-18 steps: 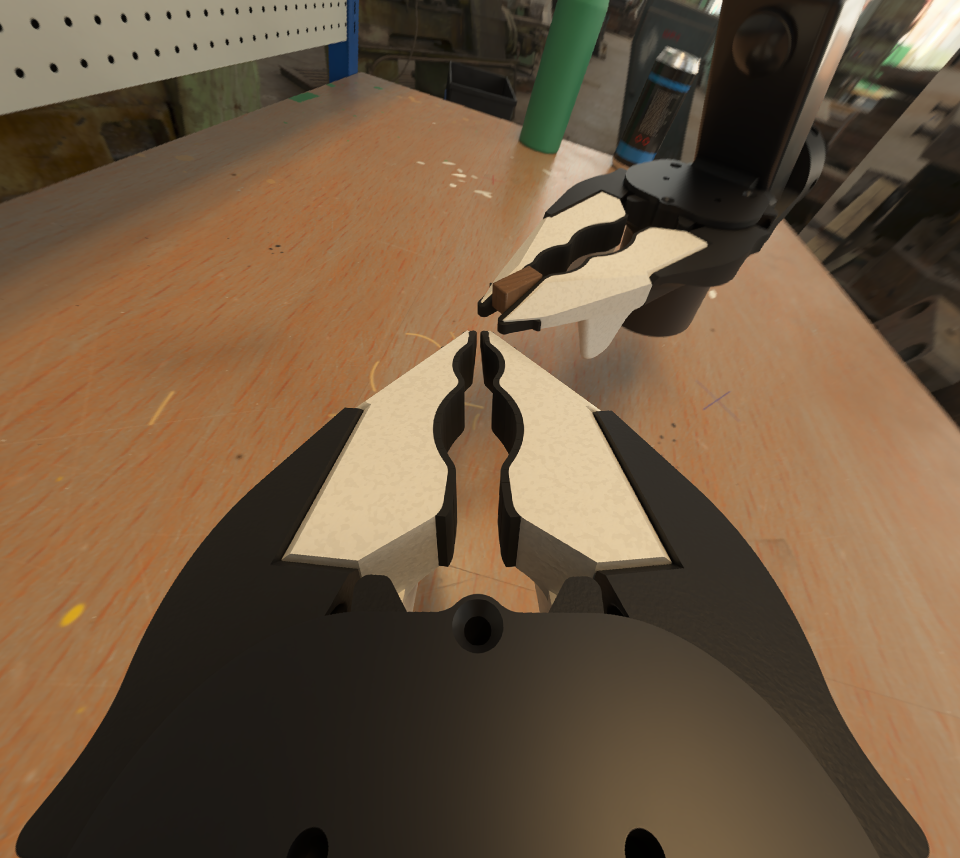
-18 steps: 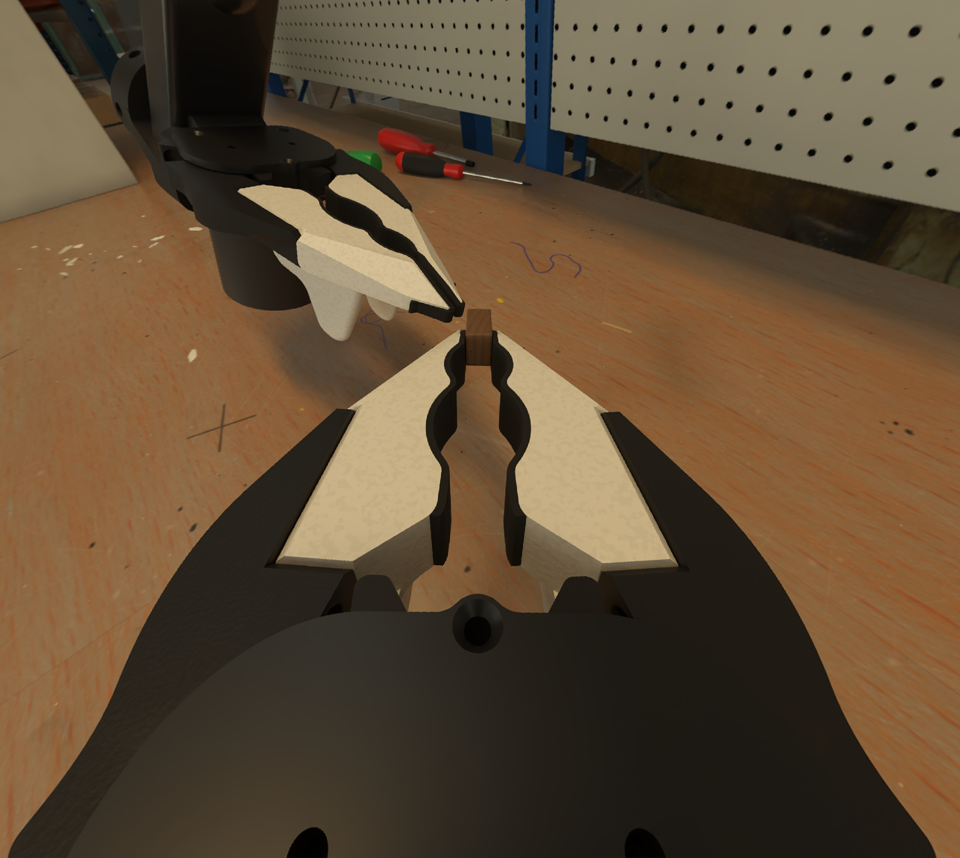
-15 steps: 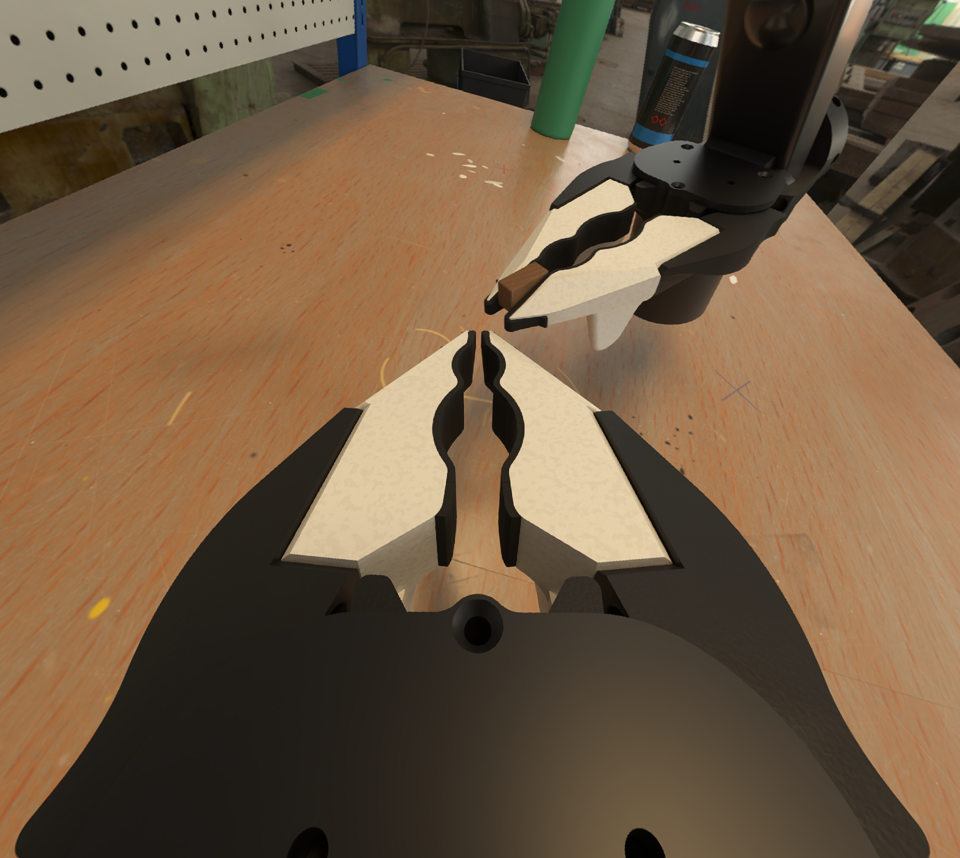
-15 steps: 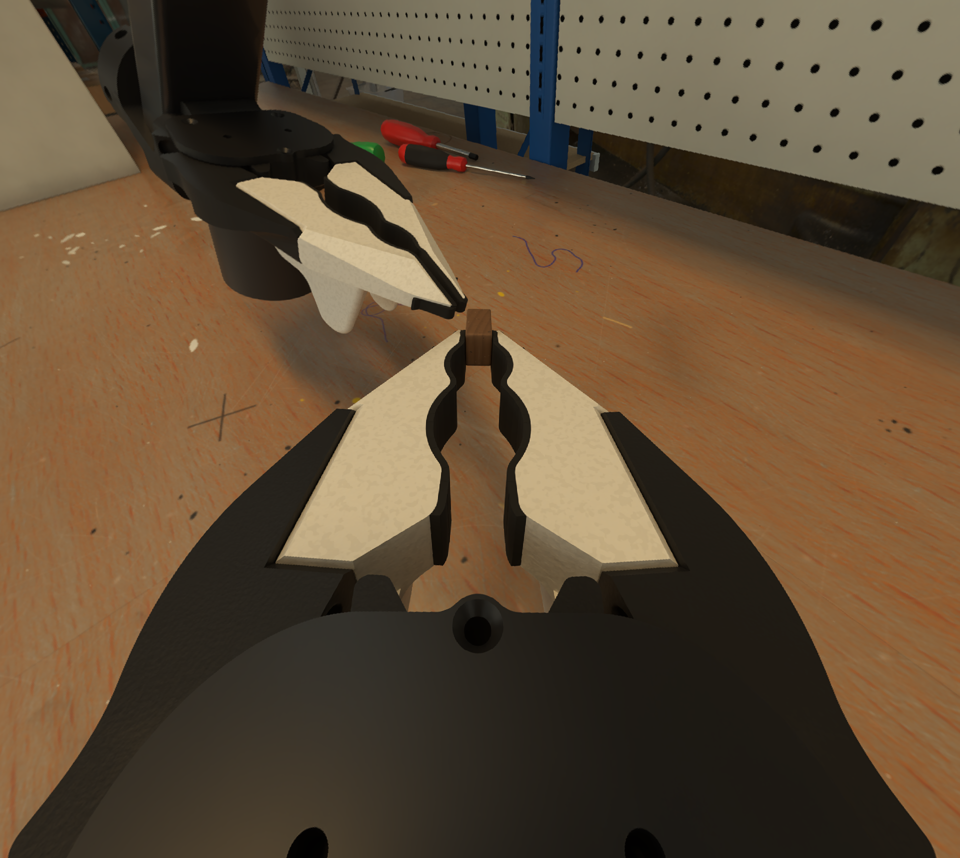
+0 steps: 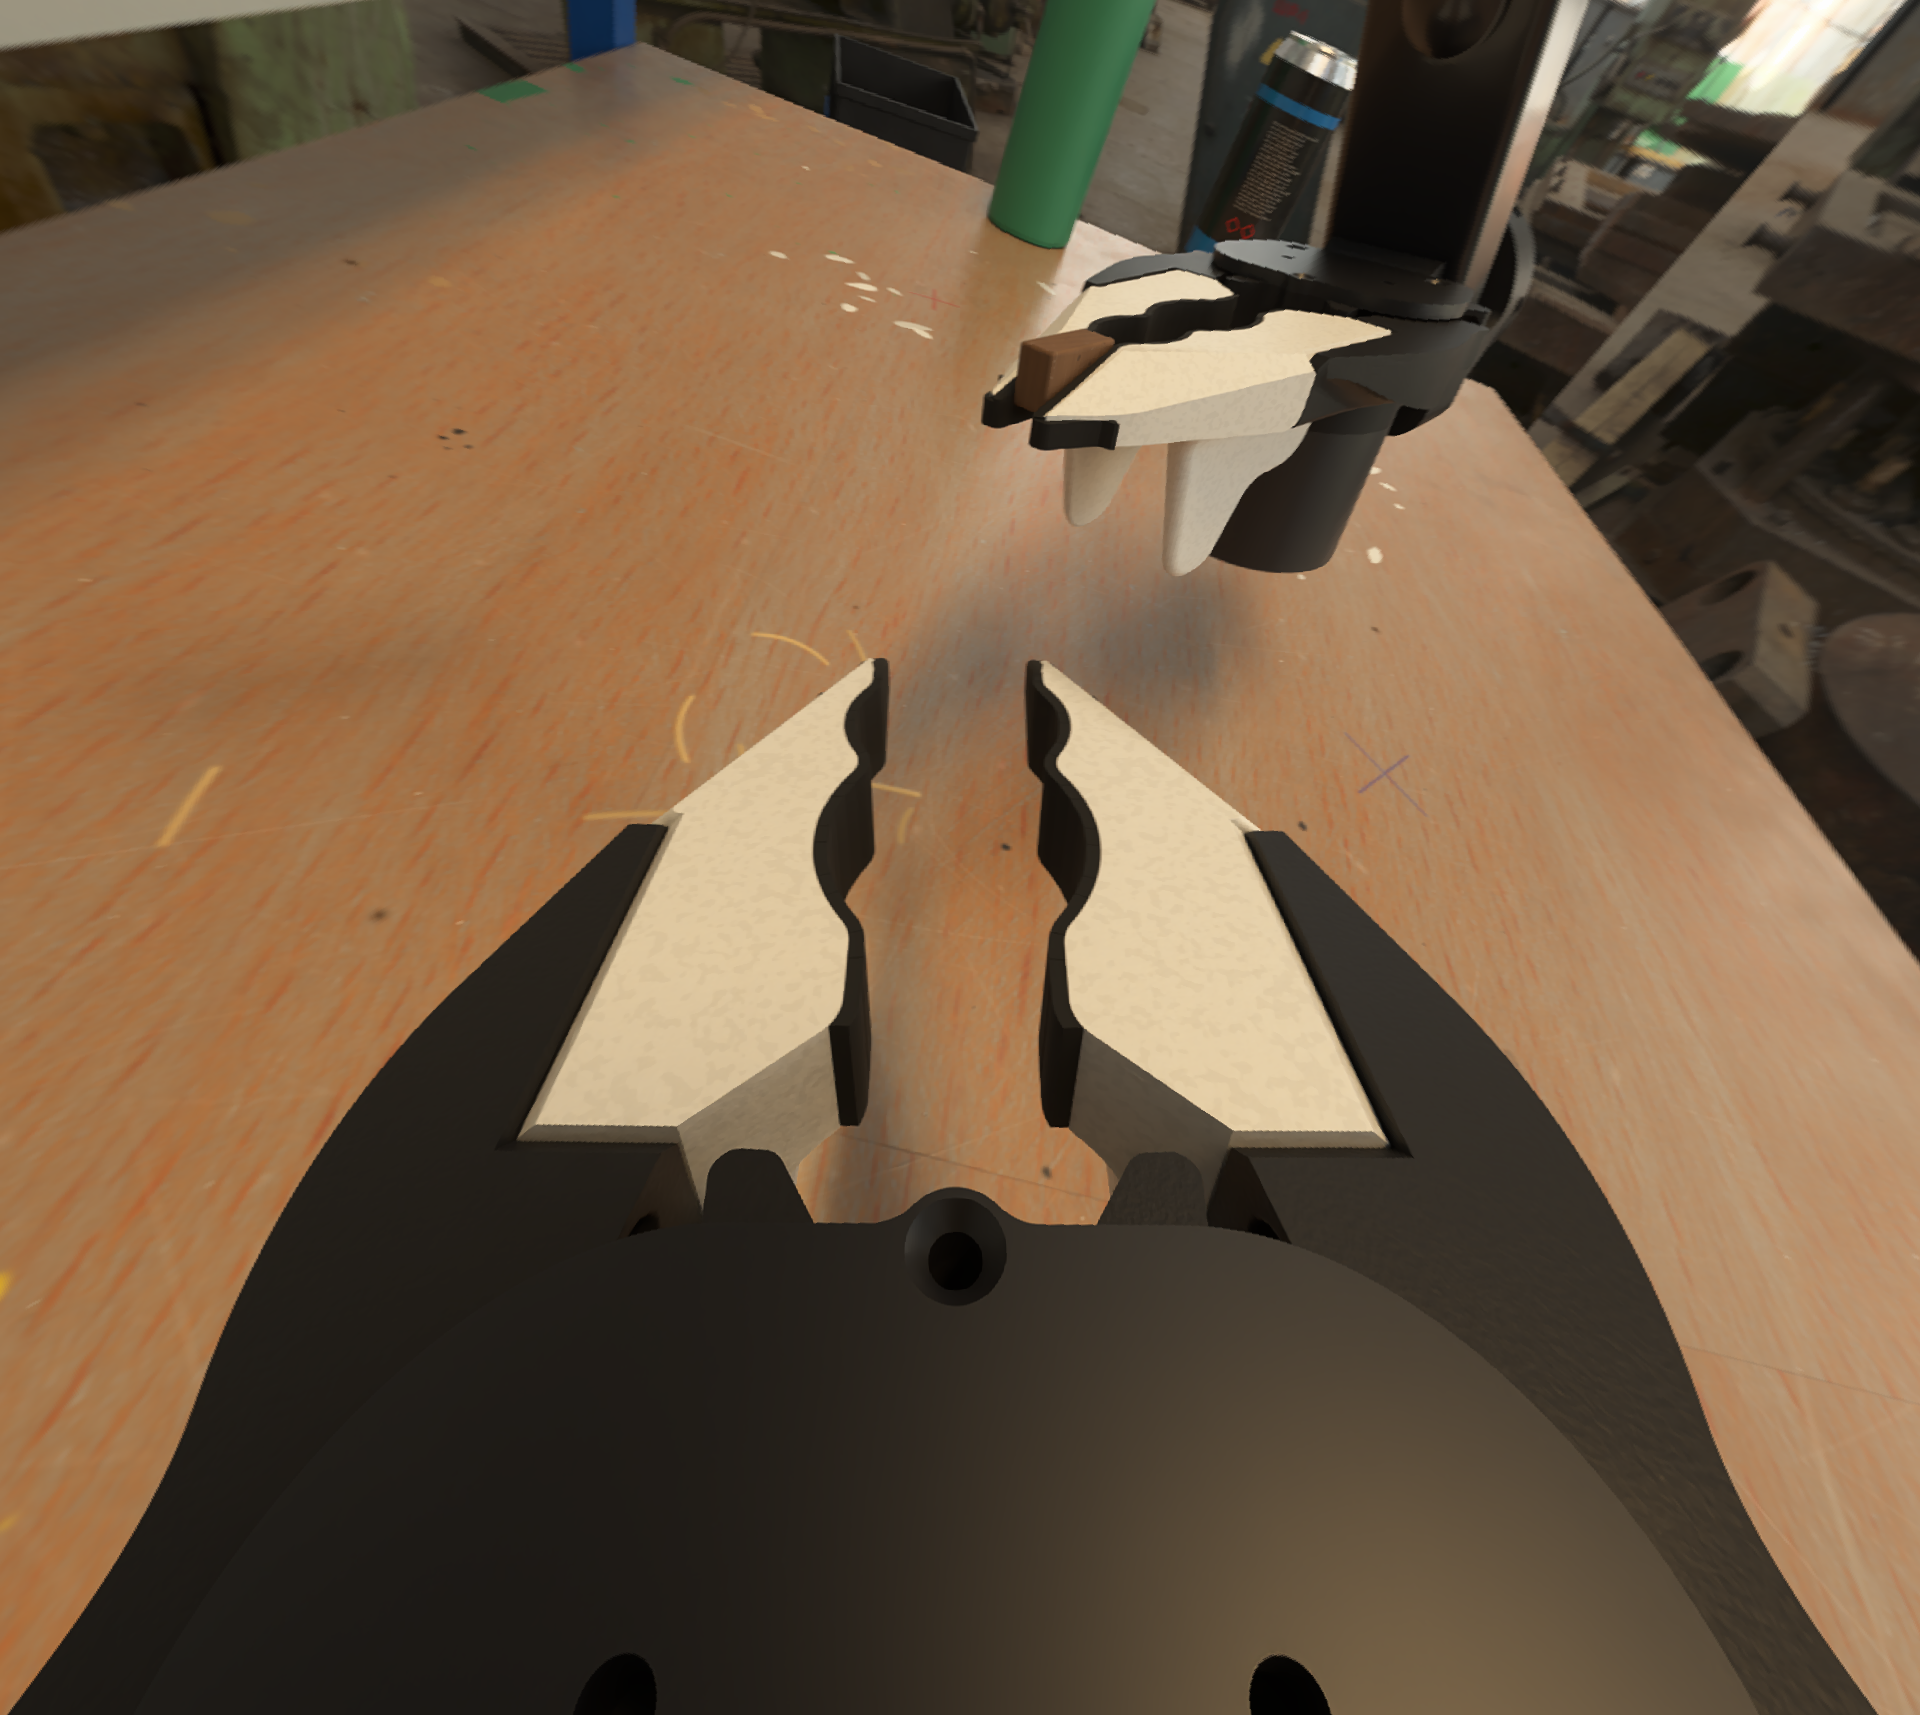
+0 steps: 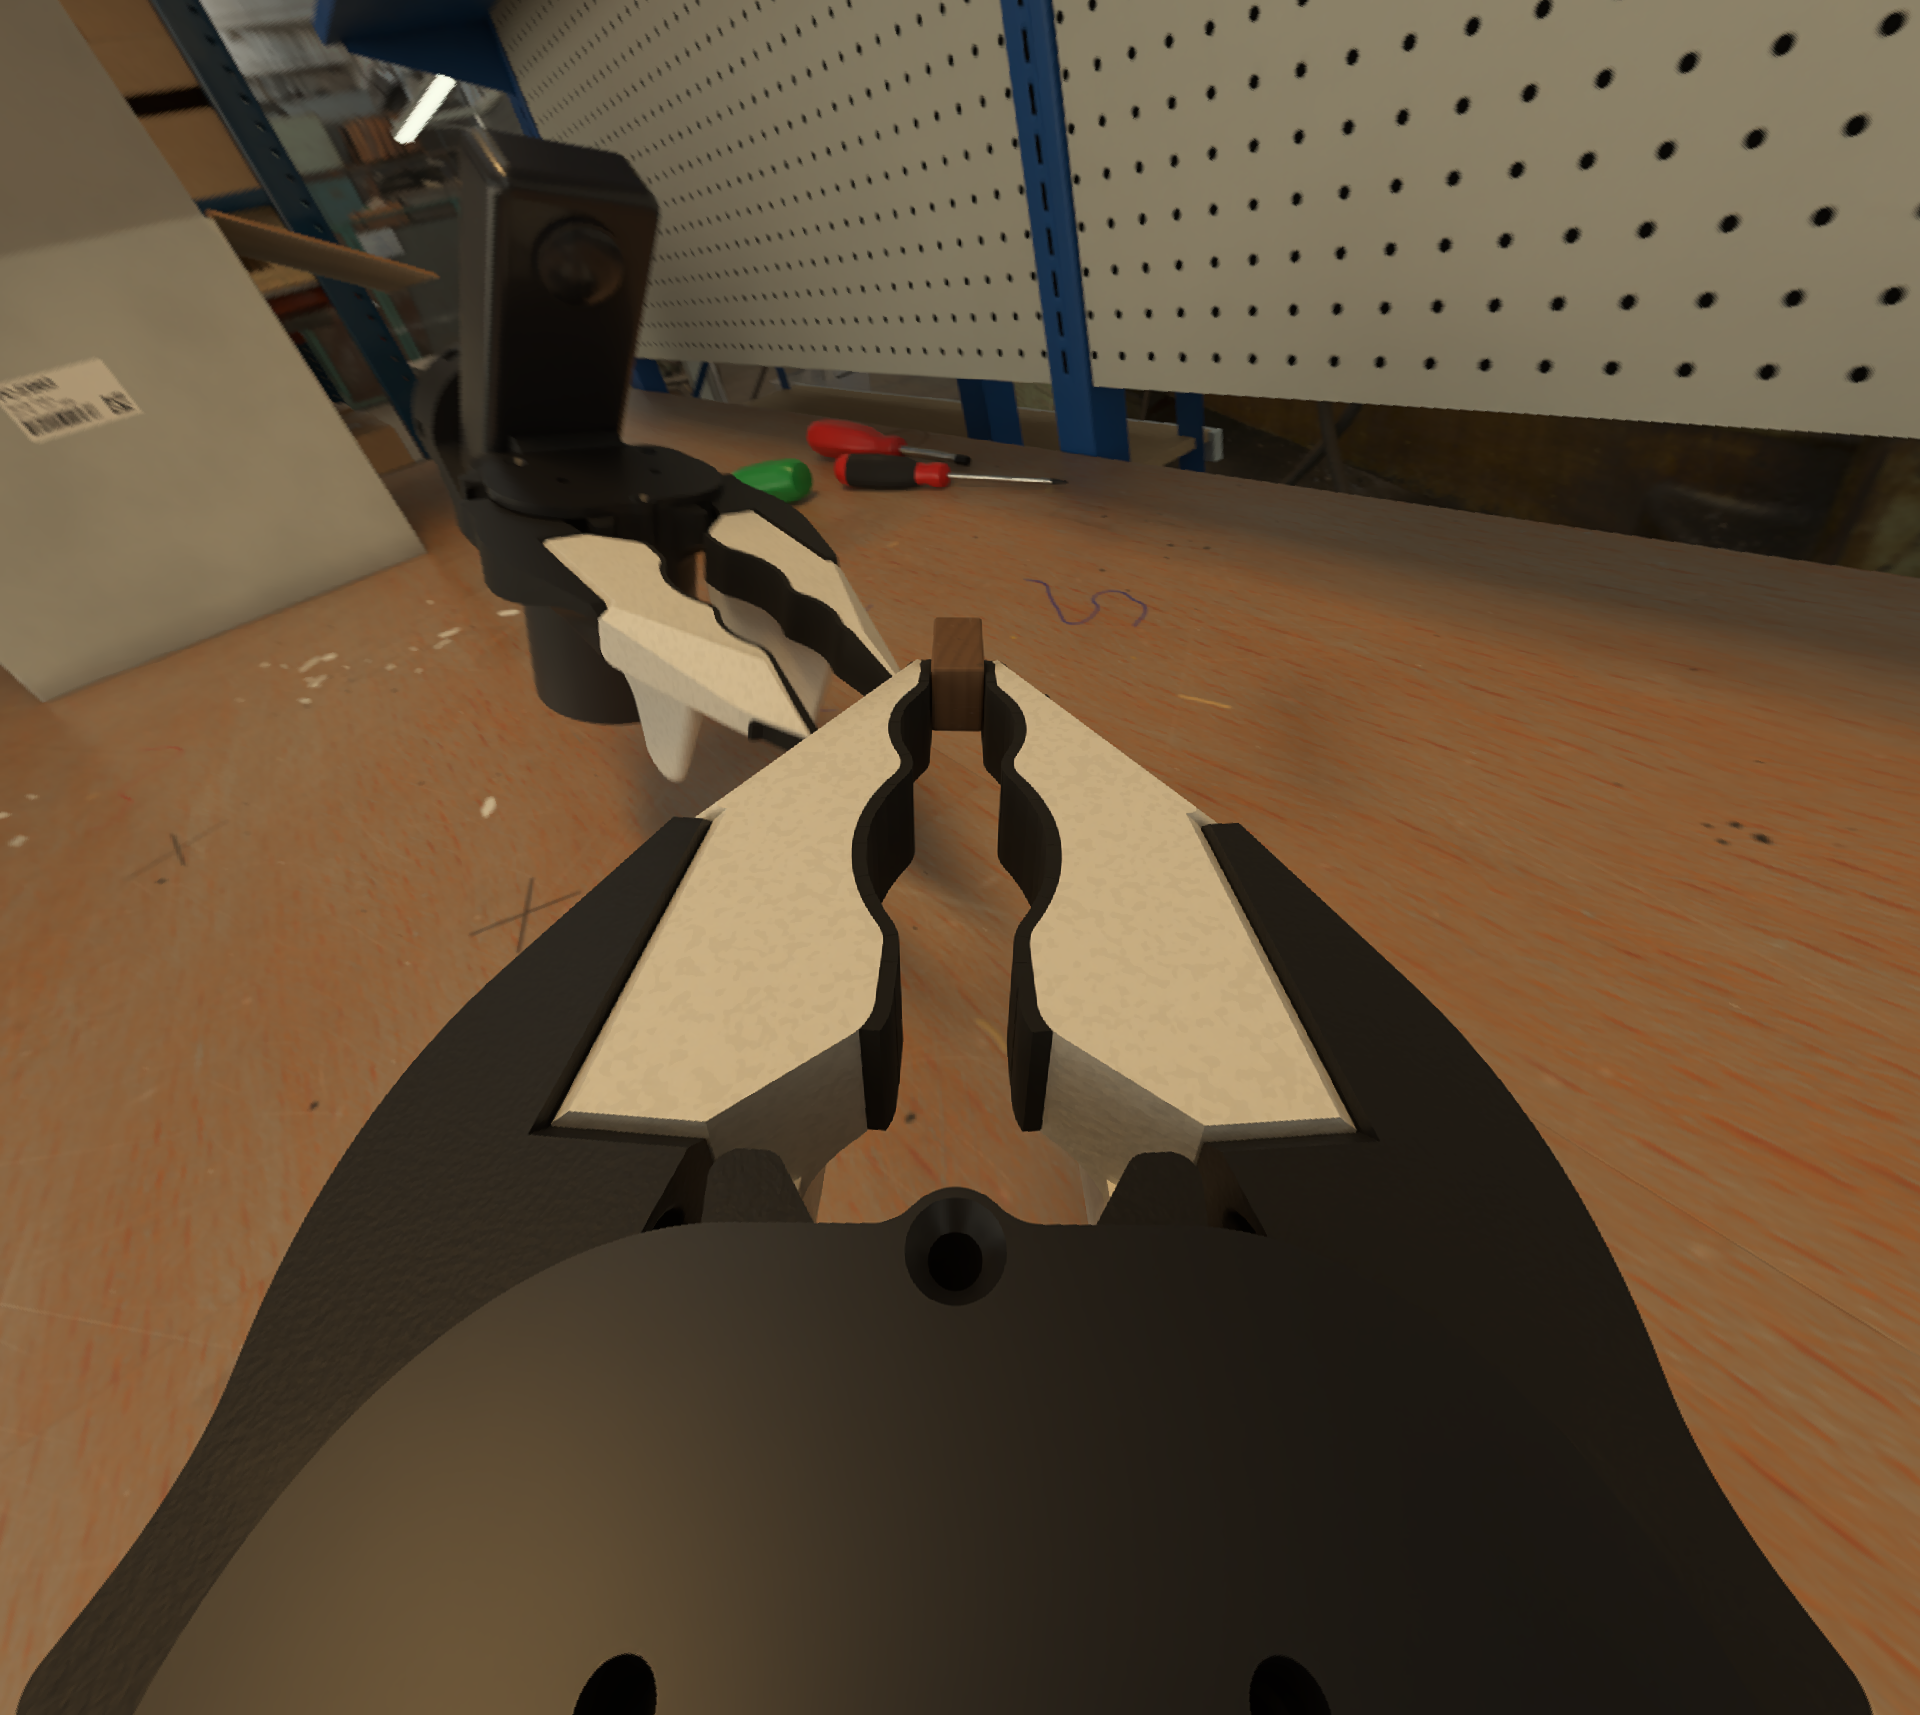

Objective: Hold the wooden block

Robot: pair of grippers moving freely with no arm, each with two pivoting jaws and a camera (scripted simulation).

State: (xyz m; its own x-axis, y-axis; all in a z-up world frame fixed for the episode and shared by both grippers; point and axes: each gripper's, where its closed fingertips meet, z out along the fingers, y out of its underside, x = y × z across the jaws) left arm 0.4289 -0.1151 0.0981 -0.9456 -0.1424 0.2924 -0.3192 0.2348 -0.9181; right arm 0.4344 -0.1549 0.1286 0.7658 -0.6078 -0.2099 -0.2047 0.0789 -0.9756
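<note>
The small brown wooden block (image 6: 957, 676) sits clamped between the tips of my right gripper (image 6: 957, 678), held above the wooden workbench (image 6: 1455, 834). In the left wrist view the block (image 5: 1055, 369) sticks out of the right gripper (image 5: 1049, 408), which hovers ahead and to the right. My left gripper (image 5: 956, 673) is open and empty, low over the bench, its tips short of the block. In the right wrist view the left gripper (image 6: 831, 678) lies just left of the block, jaws parted.
A green bottle (image 5: 1101, 24) and a dark can (image 5: 1283, 138) stand at the bench's far edge. Red screwdrivers (image 6: 904, 460) and a green handle (image 6: 774, 478) lie by the pegboard (image 6: 1351, 107). A grey board (image 6: 156, 460) leans at the left.
My left gripper has opened from shut. The right gripper has risen with the block and moved farther from the left gripper's tips.
</note>
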